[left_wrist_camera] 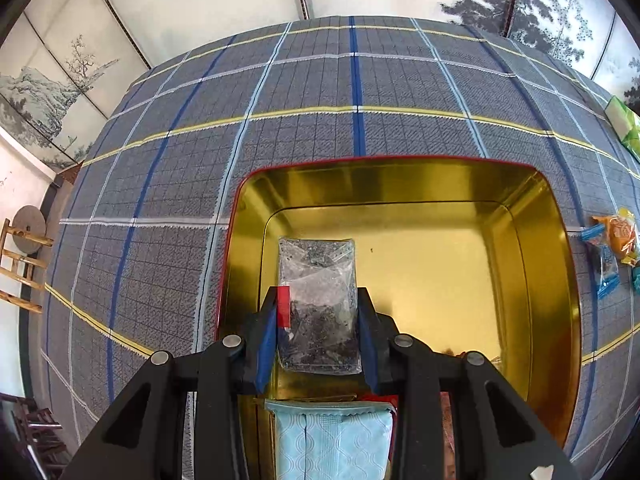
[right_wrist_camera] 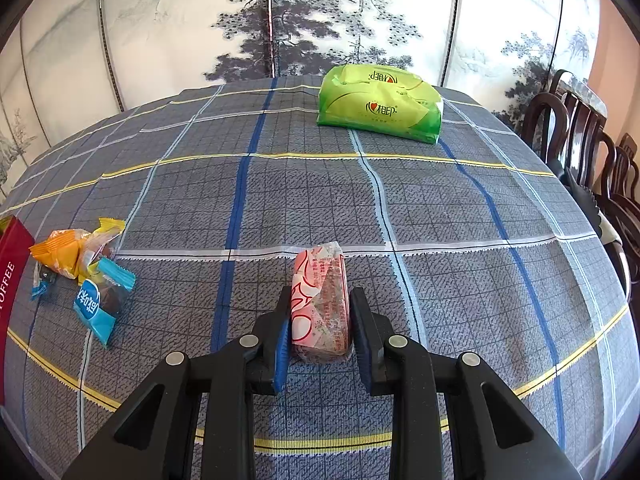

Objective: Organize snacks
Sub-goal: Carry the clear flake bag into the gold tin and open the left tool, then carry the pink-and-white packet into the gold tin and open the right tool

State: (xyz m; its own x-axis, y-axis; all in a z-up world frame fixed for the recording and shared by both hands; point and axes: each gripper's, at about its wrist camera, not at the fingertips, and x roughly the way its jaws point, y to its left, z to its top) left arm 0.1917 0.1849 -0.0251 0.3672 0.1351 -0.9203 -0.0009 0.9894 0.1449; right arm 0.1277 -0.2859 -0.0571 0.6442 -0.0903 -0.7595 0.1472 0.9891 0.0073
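Observation:
My left gripper (left_wrist_camera: 318,300) is shut on a clear snack packet with dark contents (left_wrist_camera: 318,296) and holds it over the inside of an open gold tin with a red rim (left_wrist_camera: 520,208). A light blue packet (left_wrist_camera: 332,436) lies in the tin below the gripper. My right gripper (right_wrist_camera: 320,304) is shut on a pink and white wrapped snack (right_wrist_camera: 320,300) just above the checked tablecloth. Loose snacks lie at the left of the right wrist view: an orange packet (right_wrist_camera: 60,254) and a blue packet (right_wrist_camera: 102,304). They also show in the left wrist view (left_wrist_camera: 614,240).
A green tissue pack (right_wrist_camera: 380,100) lies at the far side of the table. The tin's red side (right_wrist_camera: 10,276) shows at the left edge. Dark wooden chairs (right_wrist_camera: 592,136) stand to the right. A painted folding screen (right_wrist_camera: 320,20) stands behind the table.

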